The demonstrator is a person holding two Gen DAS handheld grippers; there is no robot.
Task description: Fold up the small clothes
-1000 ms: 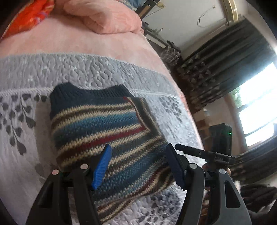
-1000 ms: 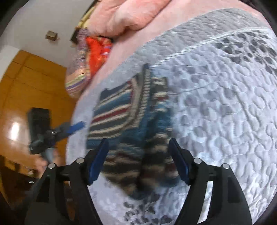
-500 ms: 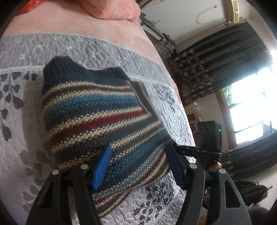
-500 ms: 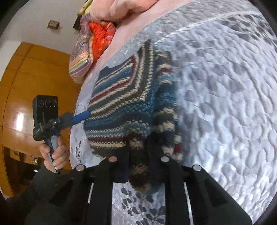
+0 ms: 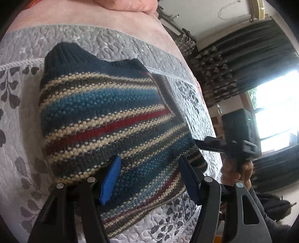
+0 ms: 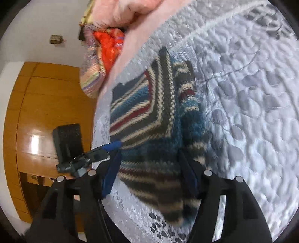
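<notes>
A small striped knit sweater [image 5: 104, 115], in navy, blue, cream and red, lies folded on the grey quilted bedcover [image 5: 18, 130]. My left gripper [image 5: 149, 177] hovers open over its near edge, one finger on either side of the knit. In the right wrist view the sweater [image 6: 149, 130] shows a folded-over flap. My right gripper [image 6: 150, 175] is open around the sweater's near corner. From the side, the left gripper's blue tip [image 6: 114, 144] touches the sweater's left edge. In the left wrist view a hand [image 5: 235, 168] holds the right gripper [image 5: 201, 143] at the sweater's right edge.
The quilted cover [image 6: 243, 112] stretches far to the right of the sweater. A pink pillow [image 5: 127, 5] and orange patterned bedding [image 6: 104, 48] sit at the head of the bed. Dark curtains [image 5: 243, 56] and a wooden wardrobe [image 6: 46, 102] stand beyond the bed's edges.
My right gripper shut on the sweater's near corner half a second ago and has since opened. My left gripper stayed open and moved in closer over the sweater.
</notes>
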